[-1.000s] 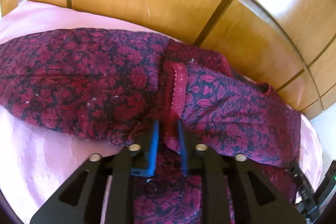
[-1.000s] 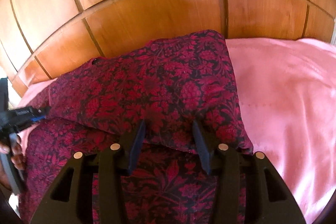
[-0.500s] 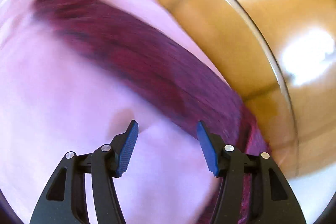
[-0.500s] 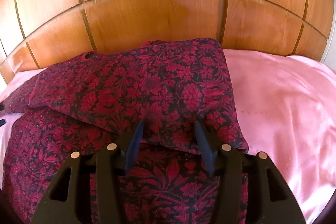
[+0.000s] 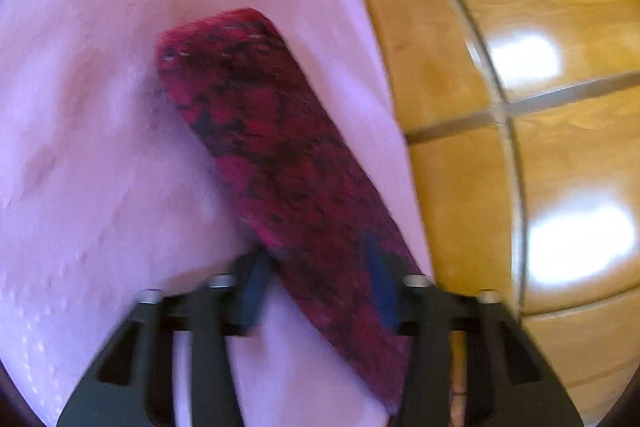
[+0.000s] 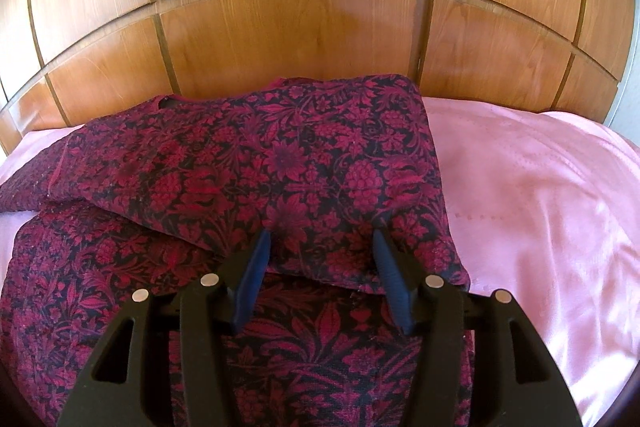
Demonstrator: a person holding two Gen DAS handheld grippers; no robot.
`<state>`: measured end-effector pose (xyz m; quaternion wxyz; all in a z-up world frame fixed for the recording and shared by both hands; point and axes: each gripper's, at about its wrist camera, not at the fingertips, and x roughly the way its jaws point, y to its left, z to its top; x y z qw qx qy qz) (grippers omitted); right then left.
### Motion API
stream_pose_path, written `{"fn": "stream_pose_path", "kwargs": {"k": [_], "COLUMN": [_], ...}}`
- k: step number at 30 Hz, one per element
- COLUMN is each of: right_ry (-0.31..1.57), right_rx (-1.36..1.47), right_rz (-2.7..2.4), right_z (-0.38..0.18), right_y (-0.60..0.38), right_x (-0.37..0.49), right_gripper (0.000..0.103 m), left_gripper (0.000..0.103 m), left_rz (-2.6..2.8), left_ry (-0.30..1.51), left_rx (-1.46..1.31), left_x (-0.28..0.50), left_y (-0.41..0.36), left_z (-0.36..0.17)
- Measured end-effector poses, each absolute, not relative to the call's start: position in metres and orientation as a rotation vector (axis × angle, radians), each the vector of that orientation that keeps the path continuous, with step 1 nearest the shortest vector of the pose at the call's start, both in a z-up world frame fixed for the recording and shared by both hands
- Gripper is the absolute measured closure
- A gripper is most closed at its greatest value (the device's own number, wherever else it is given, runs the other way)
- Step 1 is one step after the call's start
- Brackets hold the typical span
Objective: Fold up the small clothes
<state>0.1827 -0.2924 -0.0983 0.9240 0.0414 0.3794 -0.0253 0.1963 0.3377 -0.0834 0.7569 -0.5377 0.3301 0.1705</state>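
A dark red floral garment (image 6: 280, 163) lies on the pink sheet (image 6: 540, 207), its upper part folded down over the lower part. My right gripper (image 6: 320, 255) stands open over the front edge of that folded layer, fingers on either side of a patch of cloth without pinching it. In the blurred left wrist view one long sleeve (image 5: 280, 155) stretches away across the sheet. My left gripper (image 5: 316, 267) straddles the sleeve's near part. Its jaws are closing with the sleeve between them, and a gap still shows at the pads.
A glossy wooden headboard (image 6: 300, 27) of panels runs right behind the garment and beside the sleeve (image 5: 540, 107). Pink sheet (image 5: 100, 147) spreads left of the sleeve and to the right of the garment. The sleeve's start shows at the far left (image 6: 24, 191).
My left gripper let go of the neckline, swung out sideways, rolled, and now sits over the sleeve. The right gripper stayed put and its jaws widened slightly. A hand at the left edge is gone.
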Motion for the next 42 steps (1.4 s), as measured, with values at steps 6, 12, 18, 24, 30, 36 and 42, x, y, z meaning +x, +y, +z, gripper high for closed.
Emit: {"fn": "stream_pose_path", "kwargs": {"k": [6, 12, 18, 24, 30, 36, 42], "right_ry": [0.777, 0.777, 0.776, 0.772, 0.768, 0.766, 0.785], "right_rx": [0.089, 0.090, 0.094, 0.118, 0.142, 0.141, 0.106], "right_rz": [-0.051, -0.049, -0.046, -0.034, -0.023, -0.025, -0.046], "right_z": [-0.099, -0.098, -0.097, -0.097, -0.097, -0.097, -0.090], "right_y": [-0.293, -0.294, -0.295, -0.299, -0.303, -0.302, -0.297], "right_x": [0.183, 0.182, 0.182, 0.183, 0.183, 0.182, 0.183], "right_gripper": [0.049, 0.049, 0.049, 0.049, 0.049, 0.049, 0.047], "left_gripper": [0.089, 0.089, 0.089, 0.057, 0.043, 0.043, 0.043], "left_rz": [0.268, -0.010, -0.218, -0.305, -0.310, -0.169, -0.174], "left_ry": [0.700, 0.671, 0.749, 0.864, 0.828, 0.842, 0.845], "left_rx": [-0.872, -0.497, -0.261, -0.147, -0.179, -0.173, -0.263], "left_x": [0.206, 0.210, 0.217, 0.218, 0.184, 0.167, 0.162], "left_y": [0.287, 0.155, 0.029, -0.038, -0.027, -0.011, 0.008], "left_z": [-0.039, 0.013, 0.002, -0.029, -0.028, -0.056, -0.079]}}
